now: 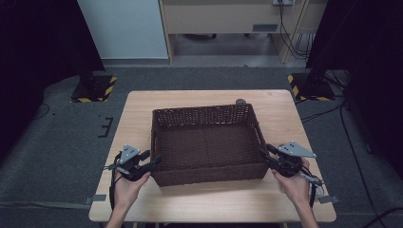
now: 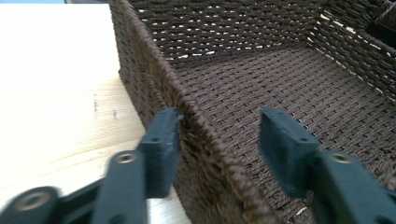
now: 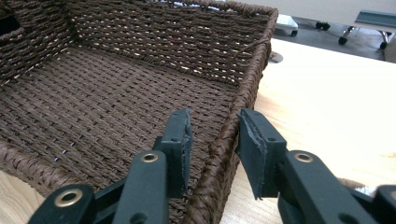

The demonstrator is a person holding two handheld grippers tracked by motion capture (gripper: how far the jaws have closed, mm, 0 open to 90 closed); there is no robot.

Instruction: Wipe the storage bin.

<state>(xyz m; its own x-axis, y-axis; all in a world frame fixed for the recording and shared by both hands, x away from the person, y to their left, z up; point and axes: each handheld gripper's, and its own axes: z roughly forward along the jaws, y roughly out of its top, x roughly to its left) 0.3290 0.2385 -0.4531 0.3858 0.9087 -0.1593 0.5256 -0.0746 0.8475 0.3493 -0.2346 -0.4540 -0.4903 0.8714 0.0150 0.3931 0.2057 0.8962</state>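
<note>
The basket (image 1: 207, 142) stood in the middle of the table (image 1: 280, 114), empty inside. The left gripper (image 1: 151, 164) was at its left wall near the front corner, jaws wide open, one jaw outside the wall and one inside; the outer jaw was just beside the weave and nothing was held. The right gripper (image 1: 264, 153) straddled the right wall (image 3: 233, 135) in the same way, jaws narrower but not closed, a gap visible on both sides. I judged the approach was done. The closing on both walls and the lifting or moving of the basket were left.
</note>
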